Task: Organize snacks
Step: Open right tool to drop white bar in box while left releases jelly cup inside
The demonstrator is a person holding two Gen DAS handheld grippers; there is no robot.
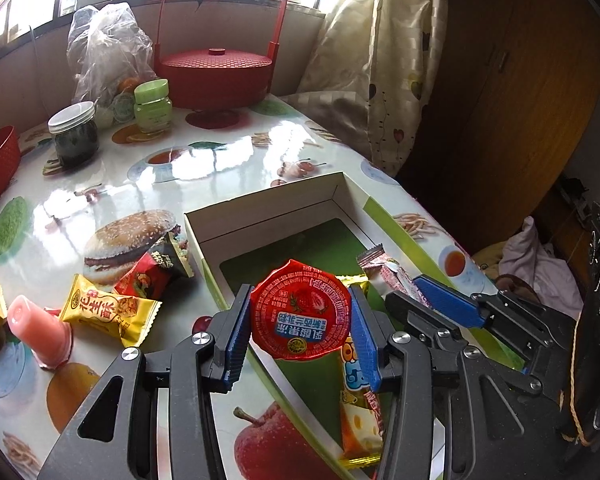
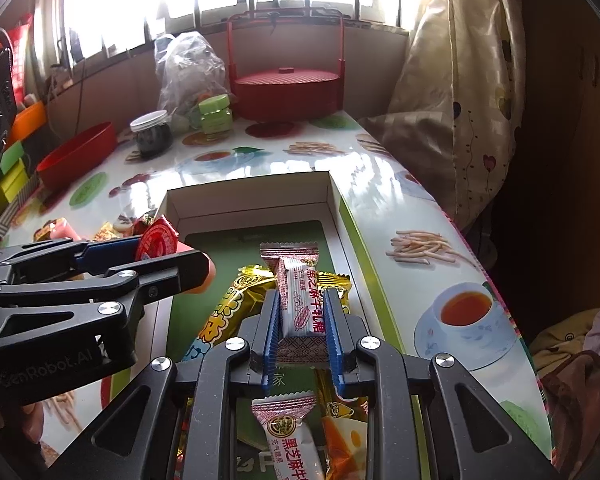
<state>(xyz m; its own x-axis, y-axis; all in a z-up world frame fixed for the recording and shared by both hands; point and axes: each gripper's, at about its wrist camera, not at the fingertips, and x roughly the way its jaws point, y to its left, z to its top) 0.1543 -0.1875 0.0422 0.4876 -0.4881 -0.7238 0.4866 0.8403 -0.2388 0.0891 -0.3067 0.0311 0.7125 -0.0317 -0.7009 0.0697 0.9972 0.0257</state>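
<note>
A: From the left wrist view, what does the left gripper (image 1: 300, 334) have?

B: Its blue-padded fingers clench a round jelly cup with a red foil lid (image 1: 300, 314), held lid-up above the near part of the shallow white cardboard box with a green floor (image 1: 260, 208). The box lies toward the right edge of the glossy food-print table (image 1: 204, 160).

A: And outside the box?

B: Just beside its left wall lie a dark red and black snack packet (image 1: 156, 272) and a yellow foil peanut candy packet (image 1: 110, 312); a pink jelly tube (image 1: 40, 330) stands near the table's left edge. The right gripper (image 1: 428, 292) shows at the box's right side, a pink-white wrapper in it.

A: At the far end?

B: A red lidded basket with a tall handle (image 1: 216, 72), a green-lidded jar (image 1: 153, 106) and a dark jar with a white lid (image 1: 75, 132).

A: Now the right wrist view?

B: The right gripper (image 2: 302, 320) is clamped on a white and pink wrapped nougat bar (image 2: 302, 300), over the box (image 2: 248, 194), just above a yellow foil snack pack (image 2: 228, 308). A second, similar nougat bar (image 2: 288, 436) lies nearer the box's near end. The left gripper (image 2: 168, 256) reaches in from the left with the red-lidded cup (image 2: 158, 242) over the box's left wall
</note>
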